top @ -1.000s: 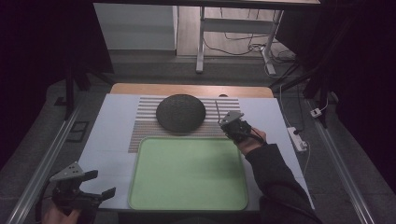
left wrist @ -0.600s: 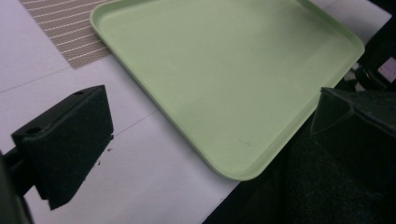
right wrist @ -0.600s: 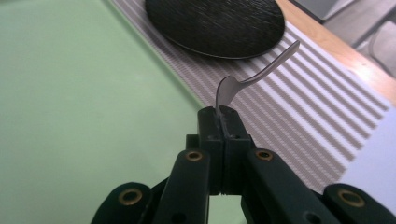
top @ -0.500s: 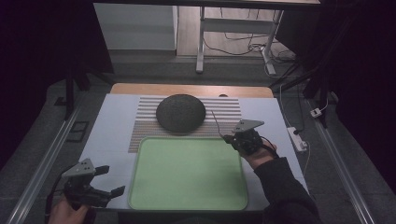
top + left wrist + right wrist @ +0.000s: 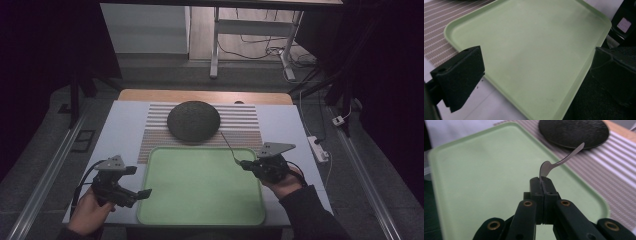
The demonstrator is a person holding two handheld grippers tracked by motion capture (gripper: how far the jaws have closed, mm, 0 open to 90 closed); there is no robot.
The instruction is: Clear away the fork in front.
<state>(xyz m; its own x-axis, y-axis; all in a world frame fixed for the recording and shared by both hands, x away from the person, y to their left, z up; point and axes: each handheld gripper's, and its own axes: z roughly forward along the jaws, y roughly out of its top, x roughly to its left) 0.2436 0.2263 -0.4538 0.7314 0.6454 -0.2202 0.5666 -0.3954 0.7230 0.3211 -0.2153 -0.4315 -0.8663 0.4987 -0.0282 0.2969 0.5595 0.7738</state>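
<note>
A light green tray (image 5: 200, 210) lies at the table's front middle, with nothing on it. My right gripper (image 5: 244, 164) hovers at the tray's right edge, shut on a thin metal spoon (image 5: 229, 146). In the right gripper view the jaws (image 5: 542, 181) pinch the spoon (image 5: 560, 161) by its bowl, and the handle points toward a dark round plate (image 5: 574, 131). At the tray's left edge my left gripper (image 5: 139, 181) is open. In its own view its pads (image 5: 461, 75) stand wide apart over the tray's near corner (image 5: 524, 37), holding nothing.
The dark plate (image 5: 193, 120) rests on a striped mat (image 5: 240, 125) behind the tray. A white power strip (image 5: 318, 148) lies at the table's right edge. A desk frame and cables stand on the floor beyond the table.
My right gripper has drawn back from beside the plate to the tray's right edge, carrying the spoon. The left gripper has moved right and forward to the tray's left edge.
</note>
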